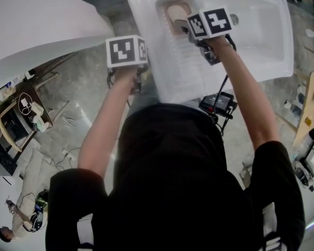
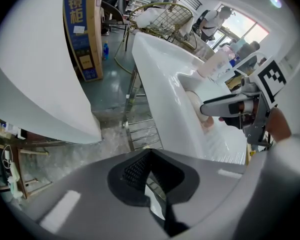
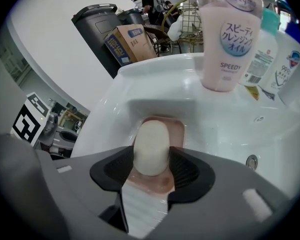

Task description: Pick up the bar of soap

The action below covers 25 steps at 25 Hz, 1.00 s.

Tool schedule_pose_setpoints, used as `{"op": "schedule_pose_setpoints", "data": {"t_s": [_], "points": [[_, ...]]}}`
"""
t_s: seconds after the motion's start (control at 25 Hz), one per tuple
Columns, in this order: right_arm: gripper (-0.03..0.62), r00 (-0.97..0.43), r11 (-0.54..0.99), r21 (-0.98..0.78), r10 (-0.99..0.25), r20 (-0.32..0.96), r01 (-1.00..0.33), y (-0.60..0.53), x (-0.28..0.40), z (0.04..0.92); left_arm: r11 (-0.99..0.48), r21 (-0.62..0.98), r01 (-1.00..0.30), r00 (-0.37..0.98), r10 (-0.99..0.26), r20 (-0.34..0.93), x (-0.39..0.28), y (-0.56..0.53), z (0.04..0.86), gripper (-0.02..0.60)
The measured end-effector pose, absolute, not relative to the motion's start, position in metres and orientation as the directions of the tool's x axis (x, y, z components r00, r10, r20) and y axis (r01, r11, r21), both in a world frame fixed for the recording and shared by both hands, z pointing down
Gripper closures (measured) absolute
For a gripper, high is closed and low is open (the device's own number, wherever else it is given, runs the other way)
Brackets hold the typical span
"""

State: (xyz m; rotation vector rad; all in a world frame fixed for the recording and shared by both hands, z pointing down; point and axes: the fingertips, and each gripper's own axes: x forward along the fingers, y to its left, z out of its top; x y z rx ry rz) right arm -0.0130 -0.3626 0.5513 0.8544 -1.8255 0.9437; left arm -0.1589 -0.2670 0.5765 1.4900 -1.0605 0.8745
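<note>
The soap (image 3: pixel 151 145) lies in its pink dish (image 3: pixel 181 129) in the sink (image 3: pixel 220 134). The right gripper (image 3: pixel 151 160) stands wide around it, not squeezing, ready to grab. The left gripper (image 2: pixel 149 170) is closed and empty, out of the way.

The head view looks steeply down from above the person, farthest from the work. Both forearms run up toward 12 o'clock, the left tool (image 1: pixel 126 80) near 11 o'clock and the right tool (image 1: pixel 184 27) near 1 o'clock over the white sink (image 1: pixel 261 30).

The left gripper view rides on its tool beside the sink and faces along the sink's outer wall and the floor (image 2: pixel 110 99). It catches the right tool (image 2: pixel 230 106) at 3 o'clock.

The right gripper view sits close over the basin. It faces the bar of soap (image 3: pixel 151 146) at centre and the bottles (image 3: pixel 225 39) at 1 o'clock, with the left tool (image 3: pixel 30 121) at 9 o'clock.

All three views share the sink.
</note>
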Motion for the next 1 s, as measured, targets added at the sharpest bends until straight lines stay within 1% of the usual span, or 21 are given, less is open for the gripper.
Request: {"op": "schedule_pose_setpoints", "data": {"t_s": [0.16,0.48,0.76,1.0], "points": [[0.335,-0.333,0.48,-0.226,-0.15,0.931,-0.848,-0.36,-0.014,0.559,-0.047,0.336,-0.941,0.339,-0.16,0.927,-0.159,-0.271,0.58,0.583],[0.327,-0.211,0.521,-0.107,-0.146,0.967,-0.847,-0.362,-0.018,0.565,-0.057,0.341,-0.938,0.346,-0.161,0.924,-0.163,-0.279,0.581,0.583],[0.329,-0.194,0.537,-0.116,-0.091,0.977,-0.835,-0.36,-0.022,0.567,-0.059,0.343,-0.938,0.348,-0.158,0.924,-0.165,-0.281,0.583,0.583],[0.327,-0.213,0.555,-0.14,-0.07,0.974,-0.82,-0.359,-0.023,0.567,-0.058,0.348,-0.936,0.353,-0.153,0.923,-0.164,-0.28,0.584,0.583]]}}
